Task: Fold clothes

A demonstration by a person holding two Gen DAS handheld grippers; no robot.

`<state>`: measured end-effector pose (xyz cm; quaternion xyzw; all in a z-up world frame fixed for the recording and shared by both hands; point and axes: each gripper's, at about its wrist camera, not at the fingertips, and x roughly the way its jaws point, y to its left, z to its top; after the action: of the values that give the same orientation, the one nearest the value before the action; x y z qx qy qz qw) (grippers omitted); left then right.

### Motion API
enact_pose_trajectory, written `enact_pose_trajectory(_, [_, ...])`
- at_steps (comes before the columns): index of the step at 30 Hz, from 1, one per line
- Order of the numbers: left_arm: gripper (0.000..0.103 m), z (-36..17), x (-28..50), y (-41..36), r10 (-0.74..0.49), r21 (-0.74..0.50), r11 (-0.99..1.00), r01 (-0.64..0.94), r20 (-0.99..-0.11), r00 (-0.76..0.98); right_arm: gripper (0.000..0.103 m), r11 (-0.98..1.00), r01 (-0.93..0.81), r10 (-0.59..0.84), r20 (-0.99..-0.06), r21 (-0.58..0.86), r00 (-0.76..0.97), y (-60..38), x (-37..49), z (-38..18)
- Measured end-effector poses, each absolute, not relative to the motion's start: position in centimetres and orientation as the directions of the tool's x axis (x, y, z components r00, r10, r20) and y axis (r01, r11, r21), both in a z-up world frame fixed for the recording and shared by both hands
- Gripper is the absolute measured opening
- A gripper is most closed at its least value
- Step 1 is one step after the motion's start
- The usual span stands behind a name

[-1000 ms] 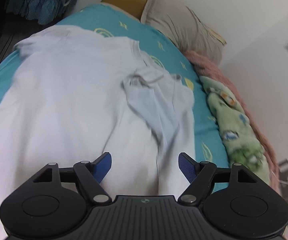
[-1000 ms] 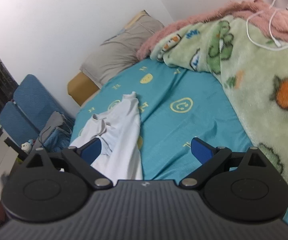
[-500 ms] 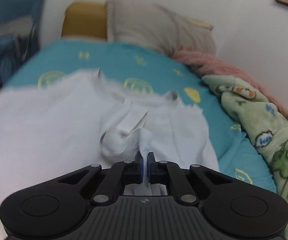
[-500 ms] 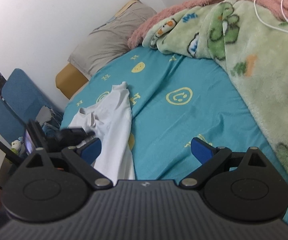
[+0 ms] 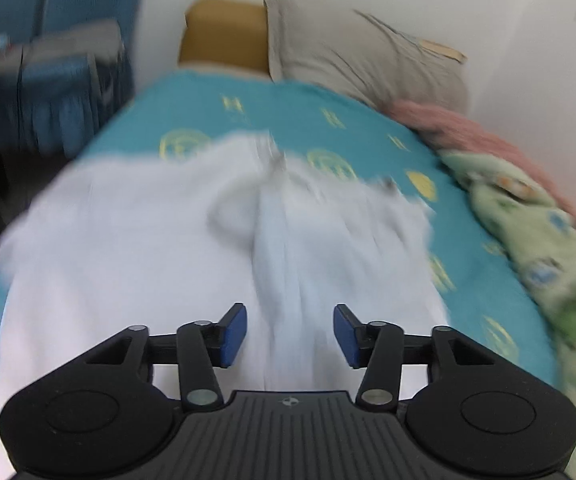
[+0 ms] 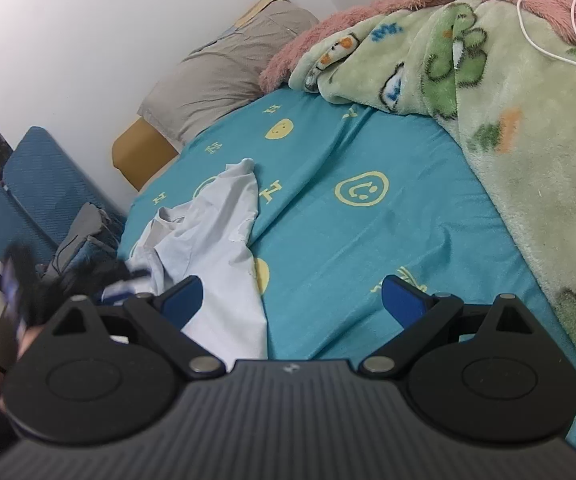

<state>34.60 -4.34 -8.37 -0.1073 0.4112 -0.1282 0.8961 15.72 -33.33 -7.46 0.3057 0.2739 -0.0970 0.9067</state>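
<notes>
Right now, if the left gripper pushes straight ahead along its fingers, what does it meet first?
Most likely the white T-shirt: the left gripper is open, with a bunched ridge of that shirt running between its fingers. The picture is blurred, so depth is uncertain.

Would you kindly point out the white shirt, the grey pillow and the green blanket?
white shirt (image 5: pixel 136 240), left wrist view, on its flat body.
grey pillow (image 6: pixel 224 68), right wrist view, on its middle.
green blanket (image 6: pixel 528 120), right wrist view, on its top surface.
</notes>
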Motion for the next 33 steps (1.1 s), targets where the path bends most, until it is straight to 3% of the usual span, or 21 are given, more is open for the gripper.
enact_pose_trajectory(8, [0.056,-8.1,16.0,3.1,-0.406,-0.420,0.903,0.086,-0.774,0.486,0.098,0.808,0.285,0.035,-0.526,0.515,0.850,-32.6,13.6,-6.1])
enact_pose_trajectory(13, [0.057,-9.8,9.6,4.0,-0.450,-0.455,0.885,0.095,-0.786,0.423,0.098,0.811,0.256,0.063,-0.512,0.527,0.856,-32.3,11.1,-5.0])
enact_pose_trajectory(19, [0.057,-12.0,7.8,2.0,-0.480,-0.457,0.877,0.151,-0.812,0.333,0.098,0.793,0.244,0.104,-0.518,0.559,0.849,-32.6,8.0,-4.2])
enact_pose_trajectory(27, [0.056,-12.2,7.7,2.0,-0.552,-0.518,0.834,0.191,-0.780,0.294,0.098,0.806,0.245,0.126,-0.560,0.539,0.819,-31.4,7.2,-4.5])
enact_pose_trajectory(33, [0.037,-12.0,7.5,1.9,-0.633,-0.589,0.774,0.232,-0.727,0.268,0.098,0.834,0.203,0.152,-0.569,0.512,0.808,-29.2,6.8,-4.6])
